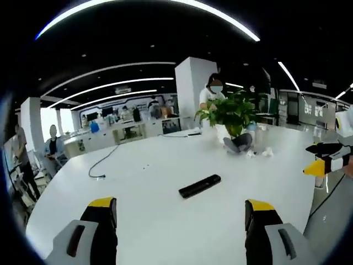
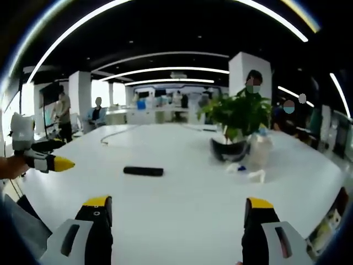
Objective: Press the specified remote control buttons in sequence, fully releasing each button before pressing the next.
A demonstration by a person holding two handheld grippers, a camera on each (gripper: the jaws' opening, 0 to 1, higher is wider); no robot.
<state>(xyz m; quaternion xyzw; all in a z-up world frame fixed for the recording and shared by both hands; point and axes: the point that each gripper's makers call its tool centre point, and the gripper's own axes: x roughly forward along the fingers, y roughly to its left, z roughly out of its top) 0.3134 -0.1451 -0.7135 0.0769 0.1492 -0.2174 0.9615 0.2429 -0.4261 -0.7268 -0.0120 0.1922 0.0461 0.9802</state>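
Black, slim and bar-shaped, the remote (image 1: pixel 199 186) lies flat on the white counter (image 1: pixel 165 221) ahead of the left gripper (image 1: pixel 181 212) and right gripper (image 2: pixel 179 211), both spread wide and empty.

The remote control (image 1: pixel 199 186) lay on the table (image 1: pixel 165 160) ahead of the left gripper (image 1: pixel 181 221), with the potted plant (image 1: pixel 233 118) beyond it to the right
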